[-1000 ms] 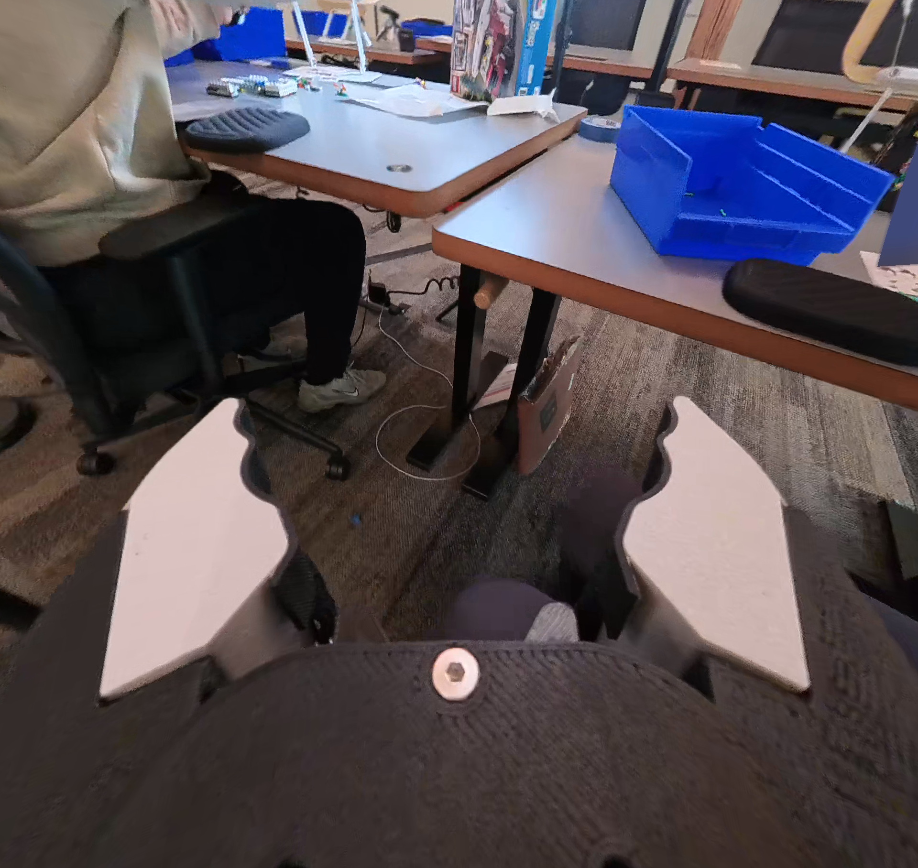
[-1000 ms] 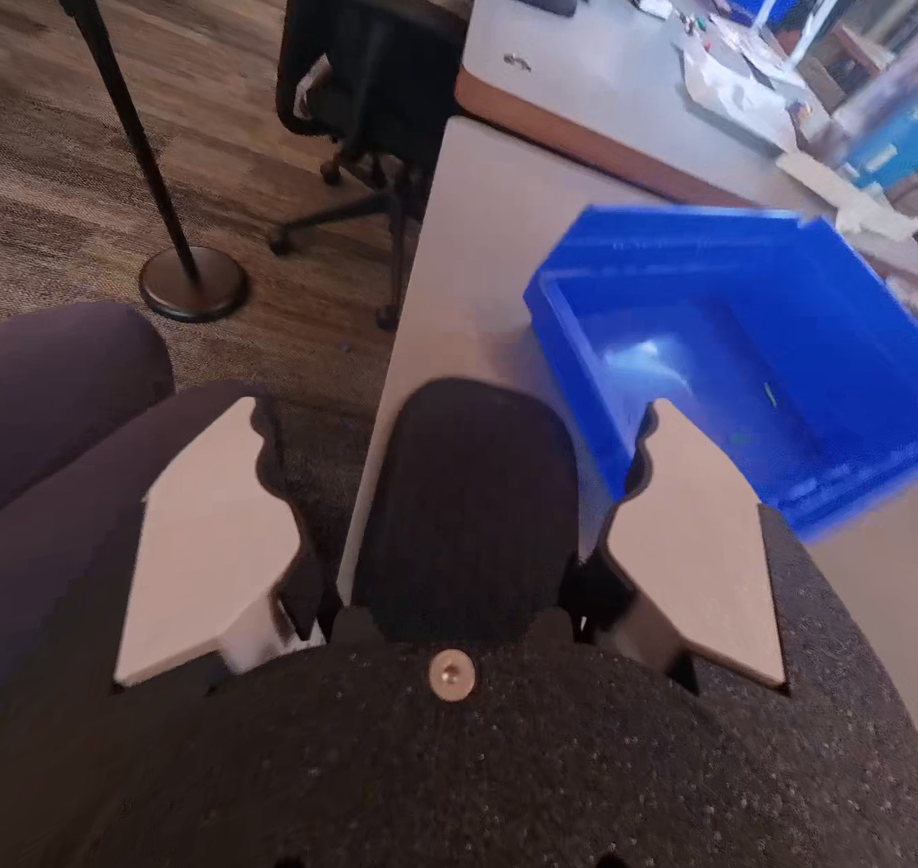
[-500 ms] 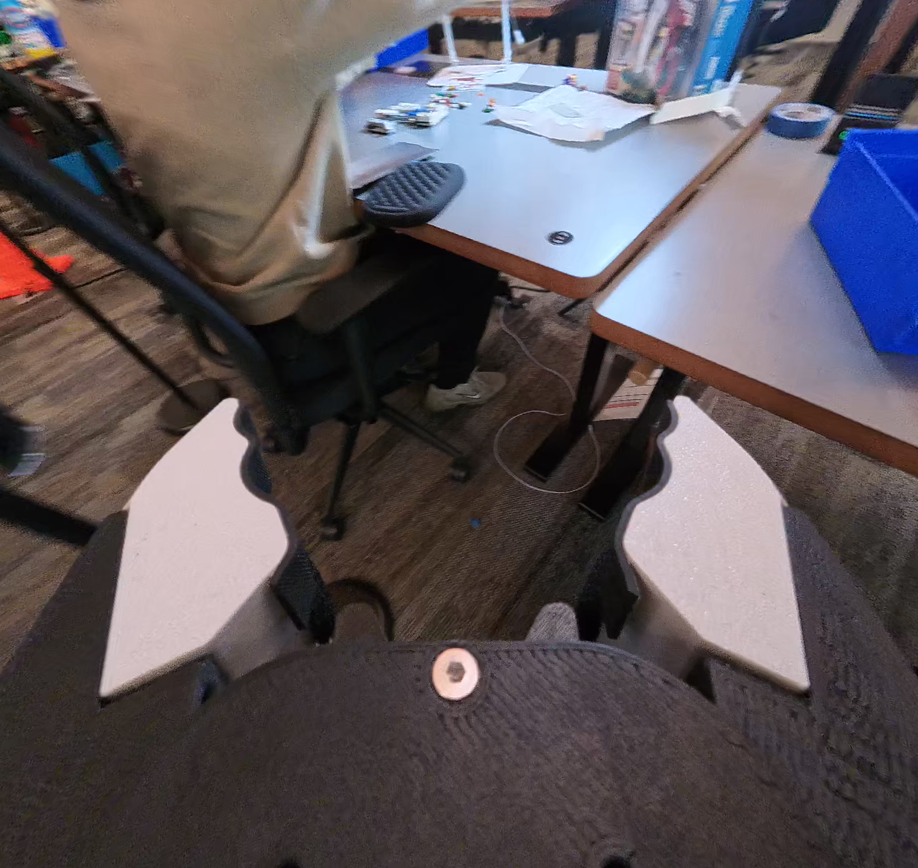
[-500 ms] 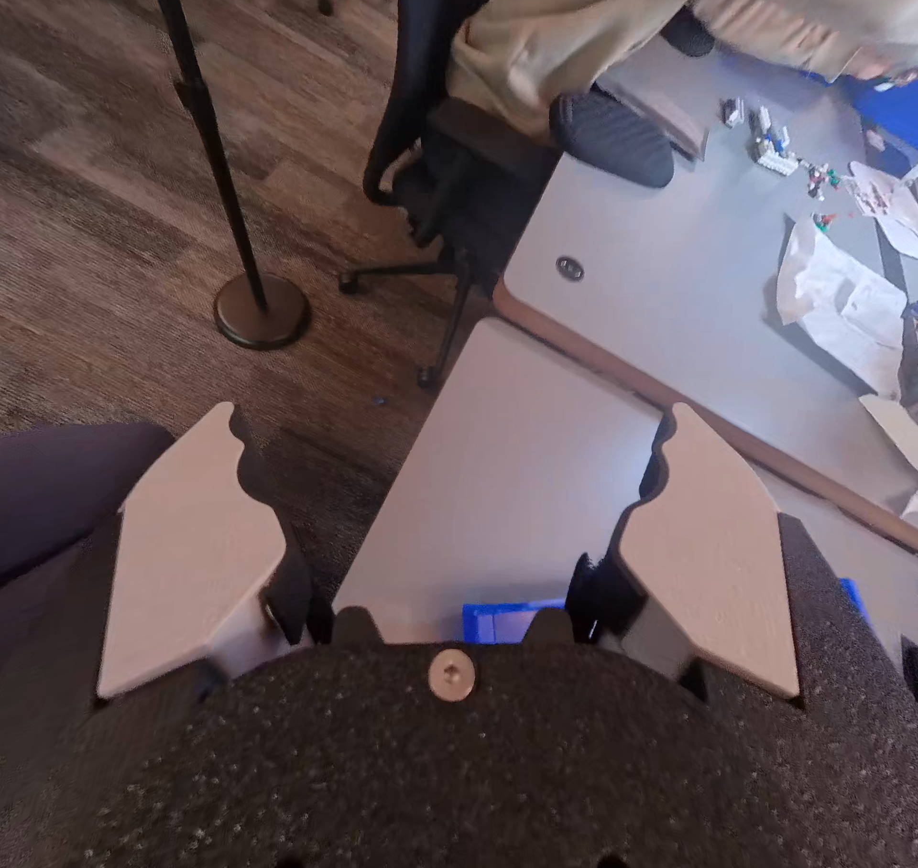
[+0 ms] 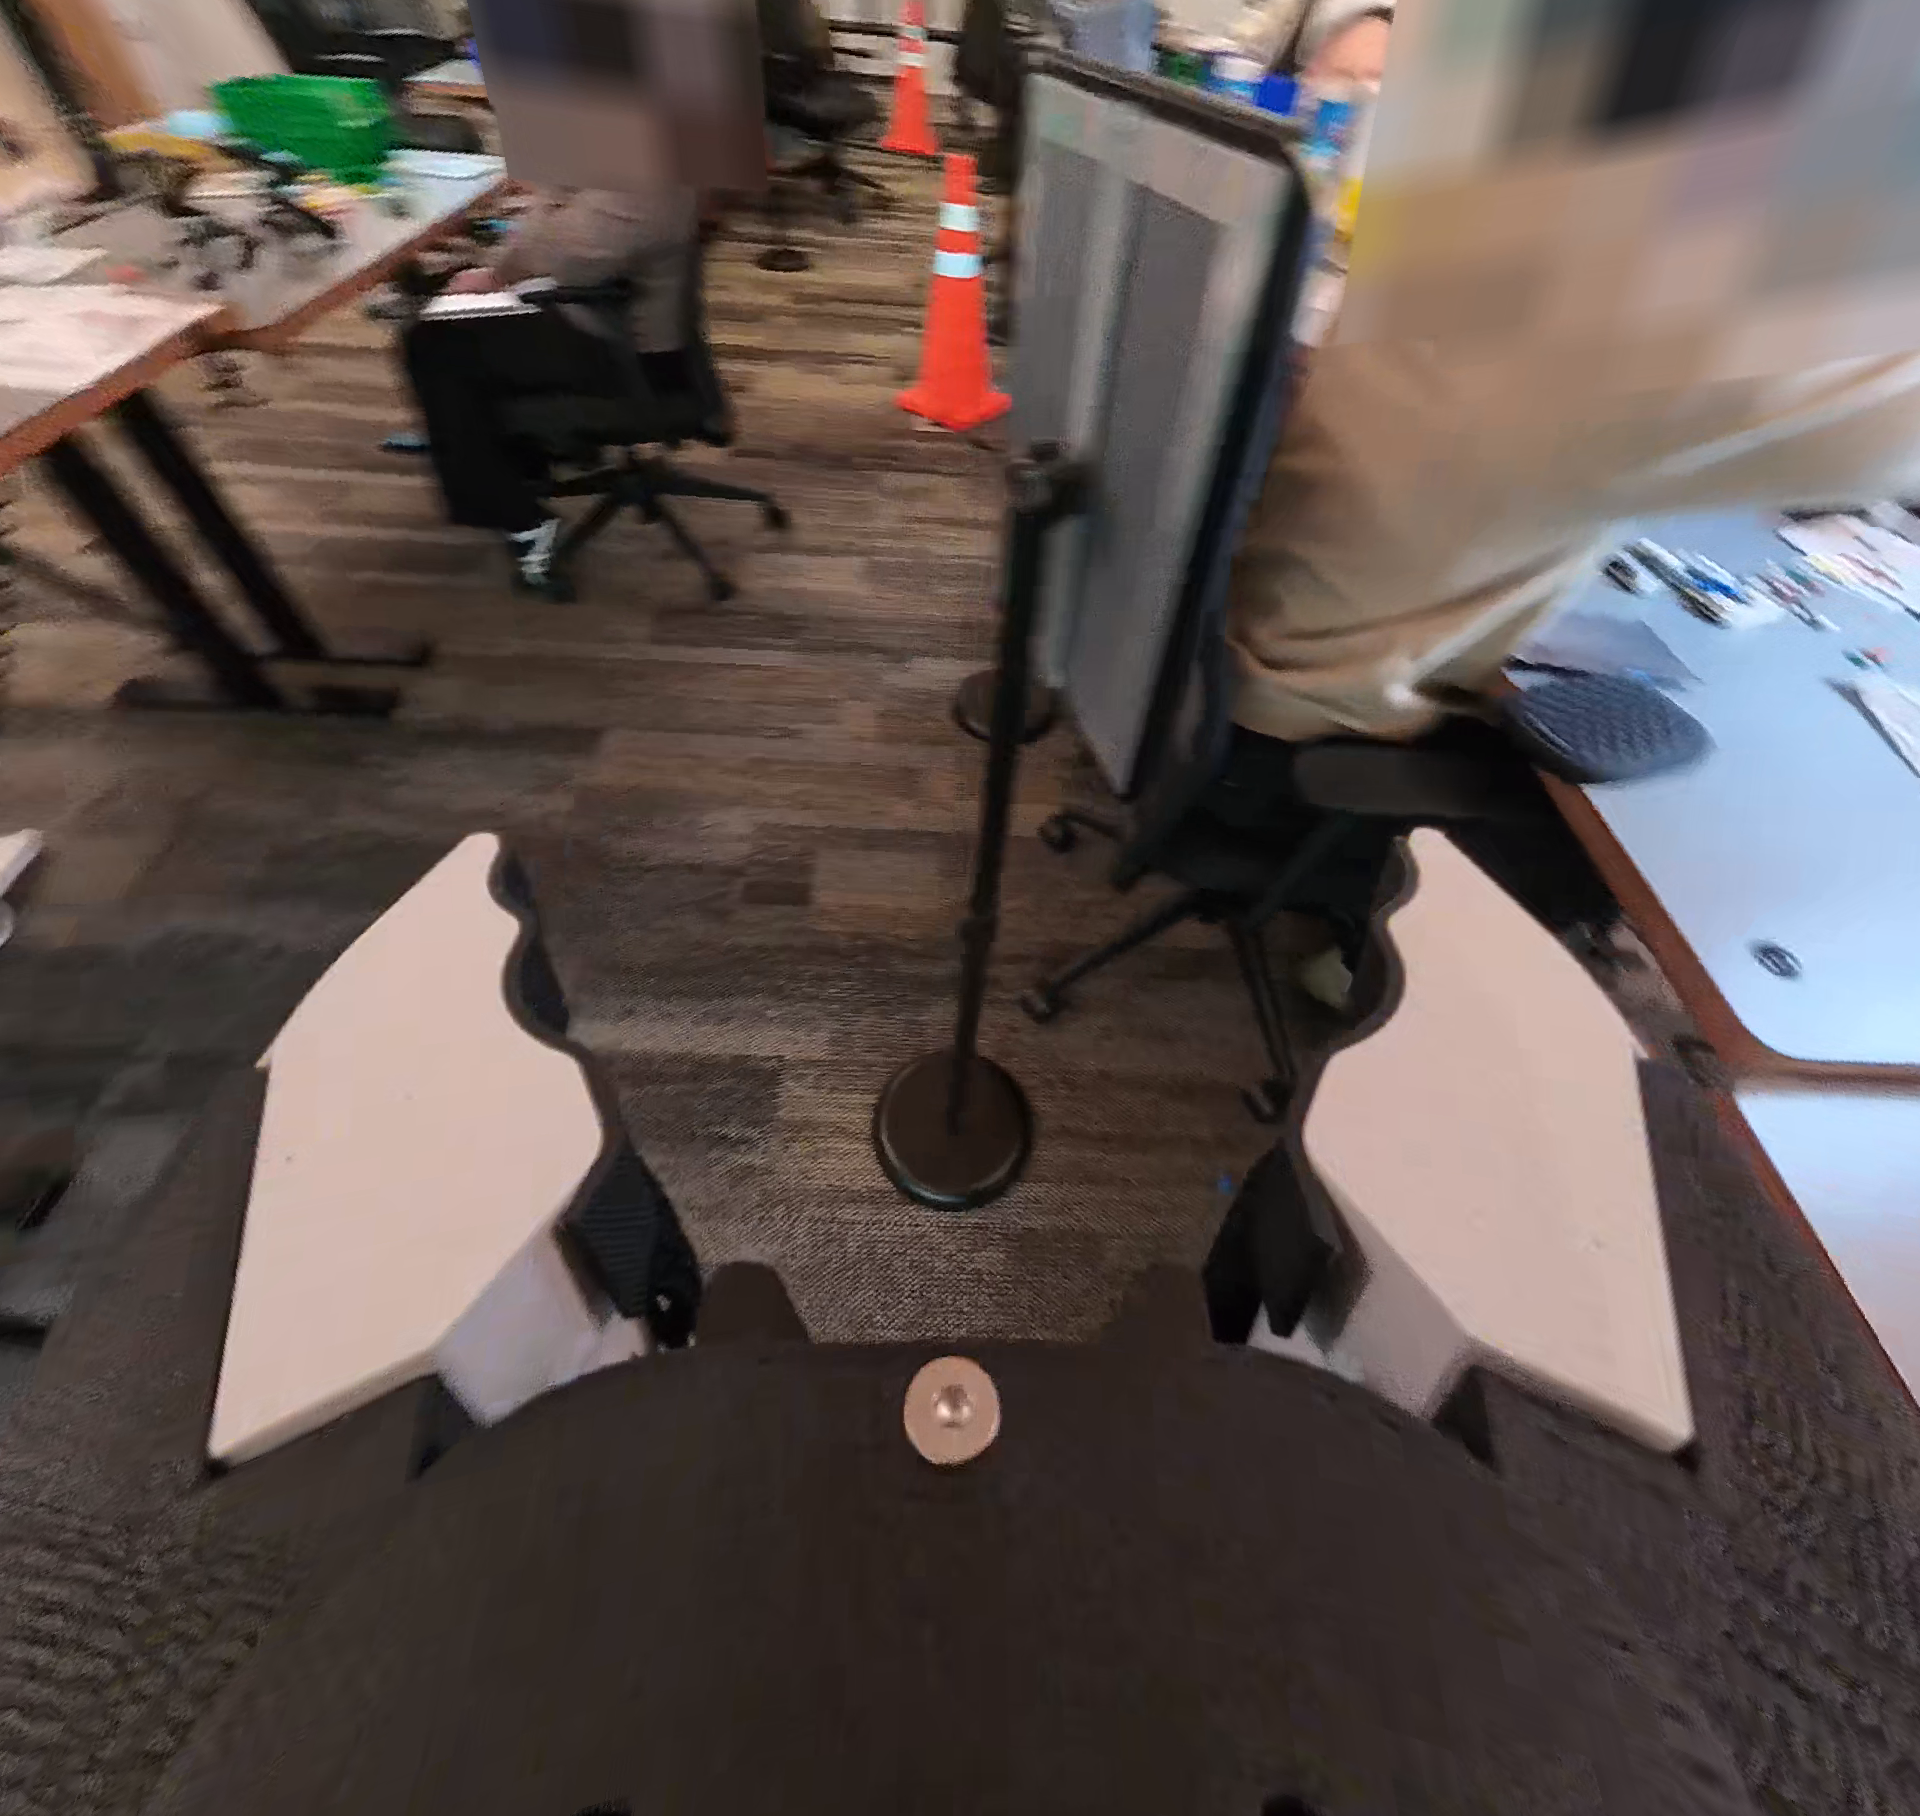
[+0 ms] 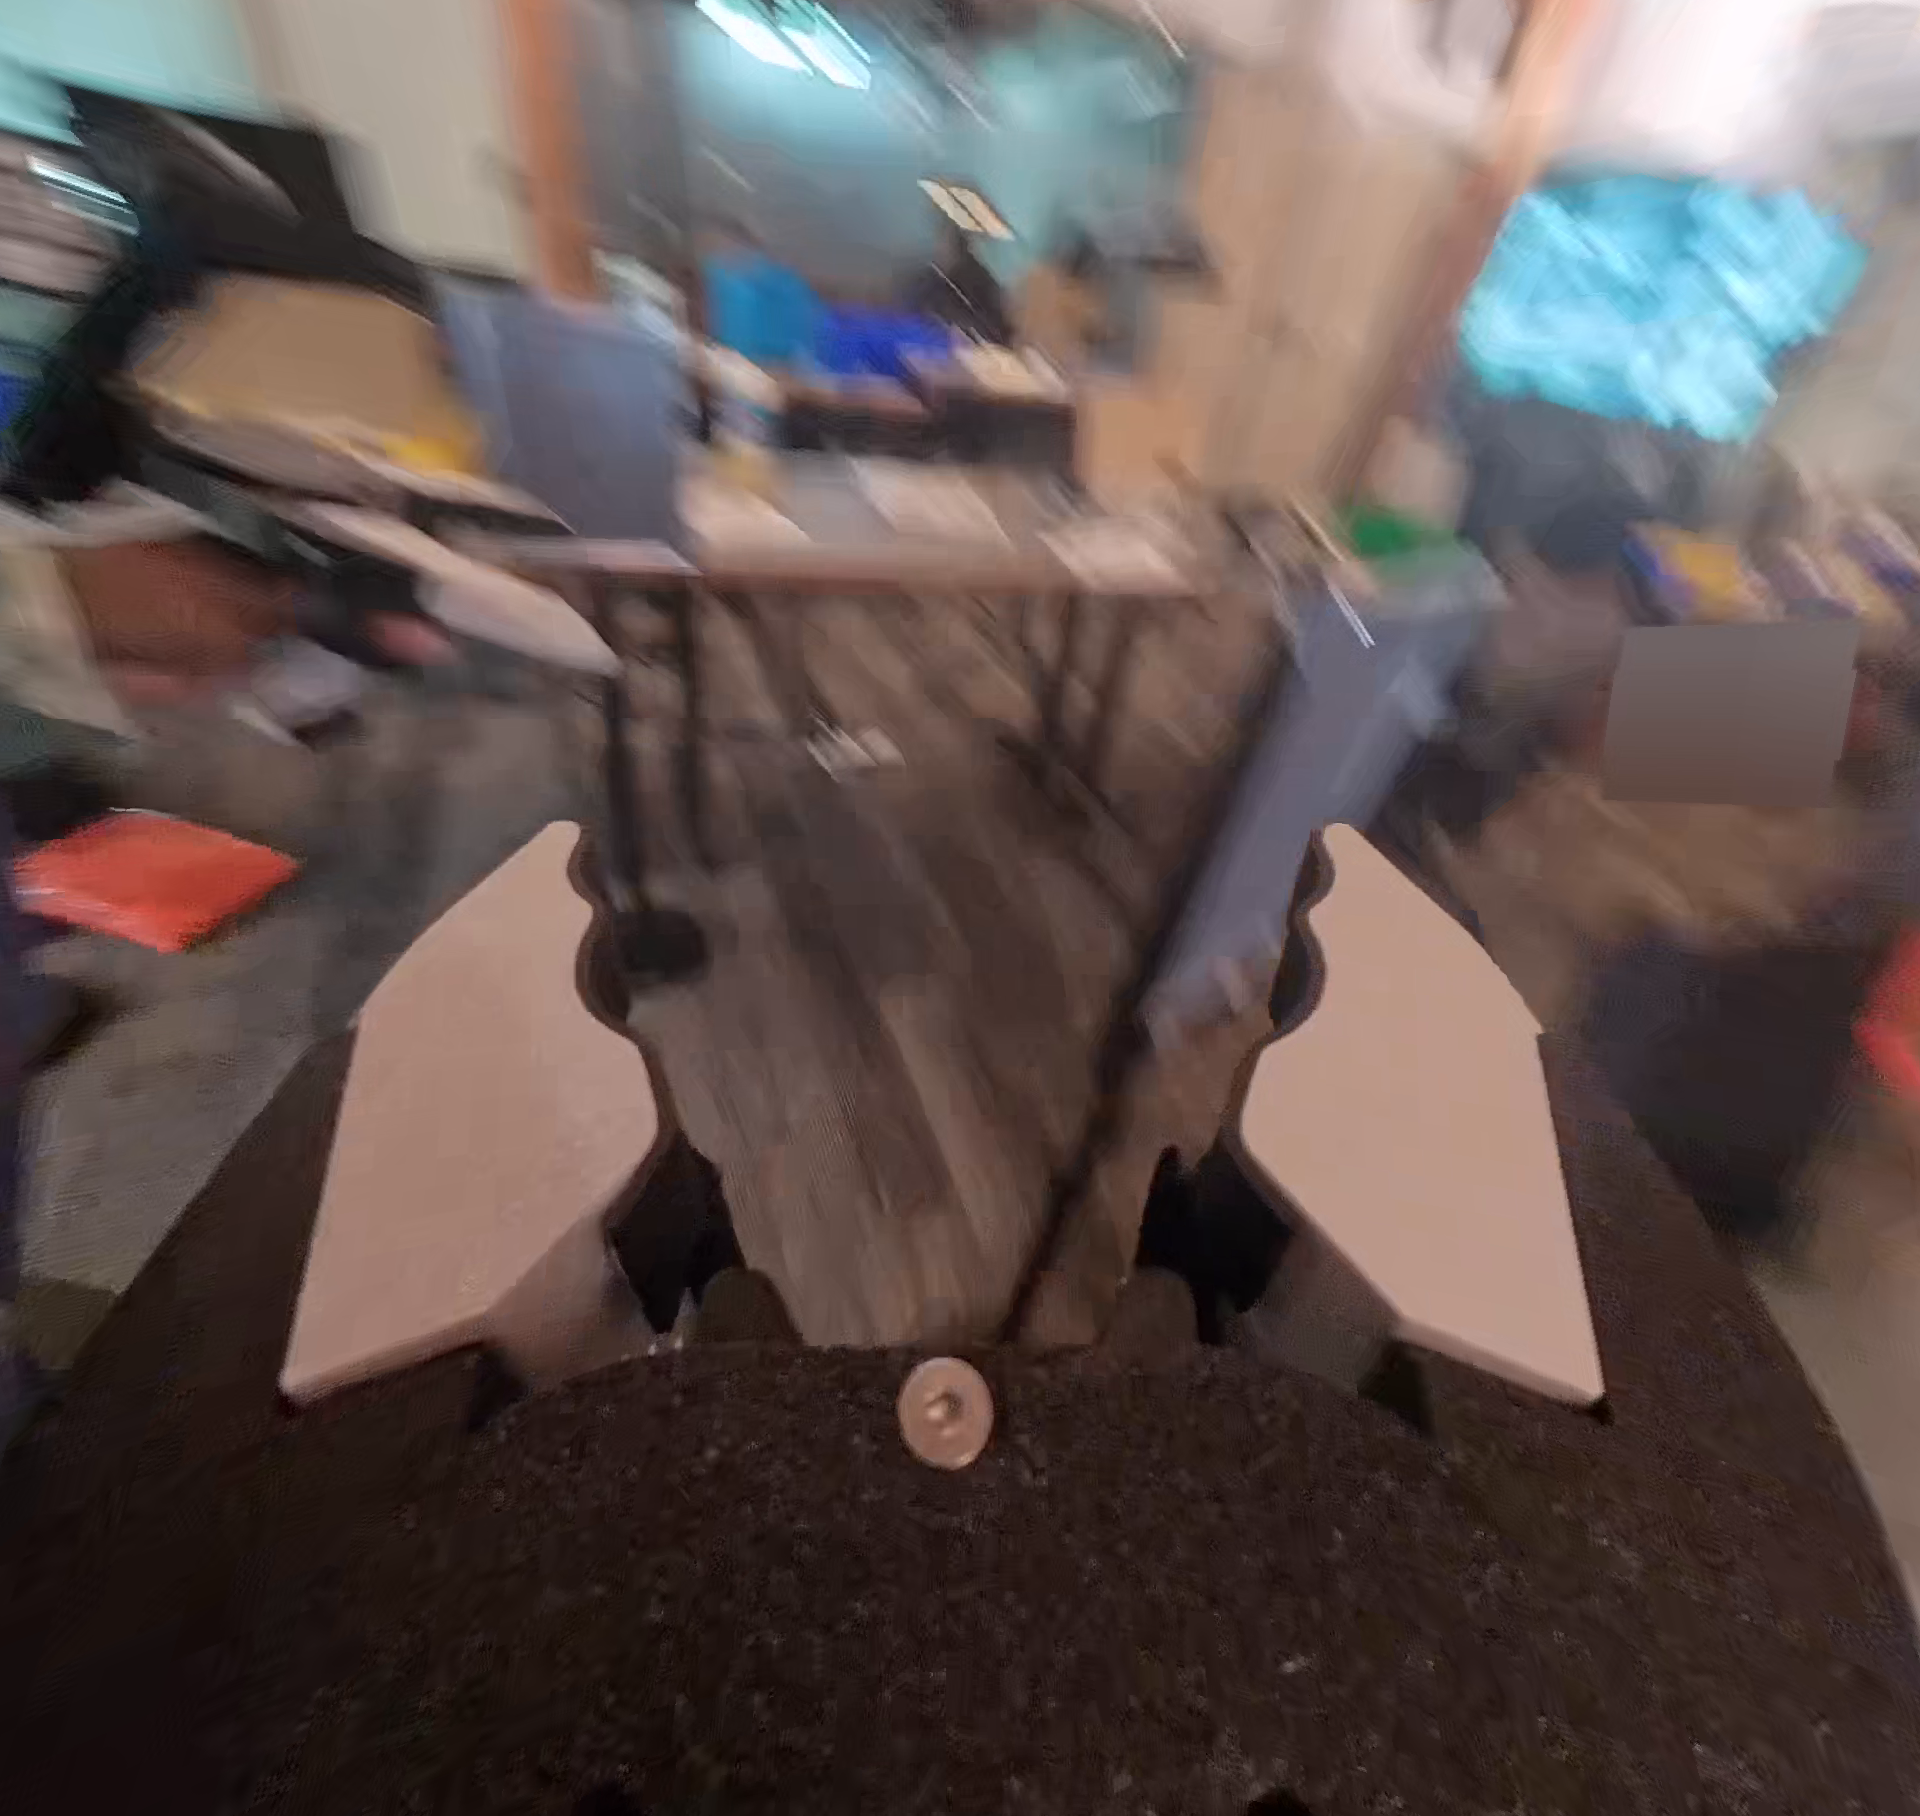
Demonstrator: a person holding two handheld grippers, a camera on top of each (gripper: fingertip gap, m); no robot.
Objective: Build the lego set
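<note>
My left gripper [image 5: 951, 919] is open and empty, held above the carpet and pointing into the room, away from my table. My right gripper [image 6: 948, 893] is open and empty too, pointing across the room; its view is heavily blurred. Small lego pieces and papers [image 5: 1756, 587] lie far right on a neighbouring grey table [image 5: 1787, 862], where a person in a beige top [image 5: 1455, 478] sits. The blue bin and my own table are out of view.
A black stand with a round base [image 5: 954, 1138] rises from the carpet just ahead of the left gripper. A grey partition [image 5: 1132, 436], orange cones [image 5: 954, 312] and an office chair [image 5: 582, 395] stand farther off. A folding table [image 6: 883, 561] shows in the blurred right view.
Both grippers have swung left and up, away from the tables and the blue bin, toward the open room. Both stay open and empty.
</note>
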